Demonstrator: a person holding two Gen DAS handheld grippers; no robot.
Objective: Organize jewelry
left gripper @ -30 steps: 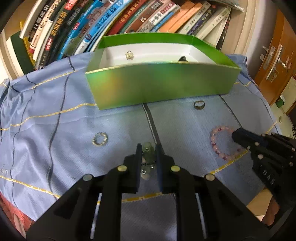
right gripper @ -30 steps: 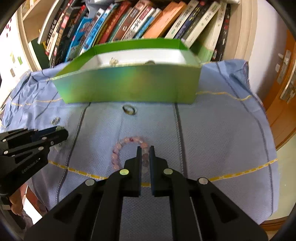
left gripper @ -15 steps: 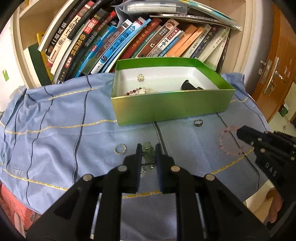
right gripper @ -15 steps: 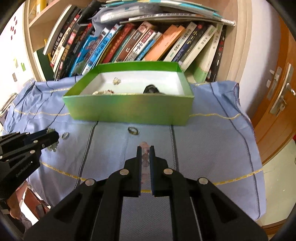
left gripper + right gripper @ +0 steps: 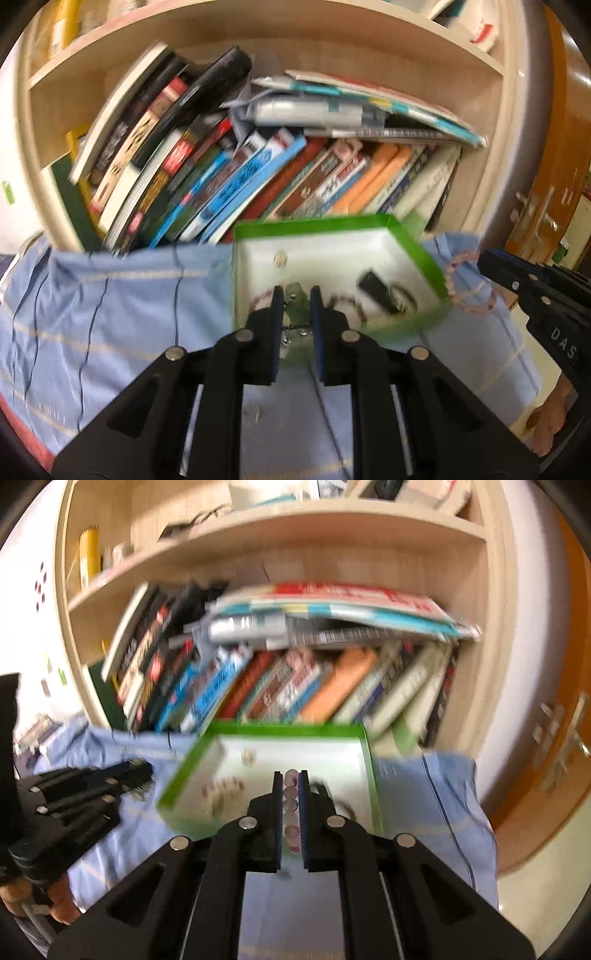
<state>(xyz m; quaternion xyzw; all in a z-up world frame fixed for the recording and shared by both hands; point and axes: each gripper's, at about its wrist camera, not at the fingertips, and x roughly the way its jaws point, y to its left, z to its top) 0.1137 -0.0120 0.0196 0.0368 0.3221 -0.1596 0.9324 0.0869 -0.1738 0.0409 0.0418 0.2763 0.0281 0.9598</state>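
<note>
My left gripper (image 5: 296,293) is shut on a pale green pendant with small metal bits (image 5: 295,306) and holds it above the near wall of the green box (image 5: 417,254). My right gripper (image 5: 290,777) is shut on a pink bead bracelet (image 5: 290,801), raised over the green box (image 5: 365,746); the bracelet also shows in the left wrist view (image 5: 469,288), hanging from the right gripper's fingertips (image 5: 491,264). Inside the white-lined box lie a small sparkly piece (image 5: 280,258), a beaded strand (image 5: 221,786) and a black item (image 5: 380,291).
The box sits on a blue striped cloth (image 5: 110,314) in front of a wooden shelf full of leaning books (image 5: 258,173). A wooden door with a handle (image 5: 535,218) stands at the right. Both views are blurred by motion.
Both grippers have lifted their jewelry off the cloth and moved up and forward to the green box. The ring and sparkly ring on the cloth have dropped out of view.
</note>
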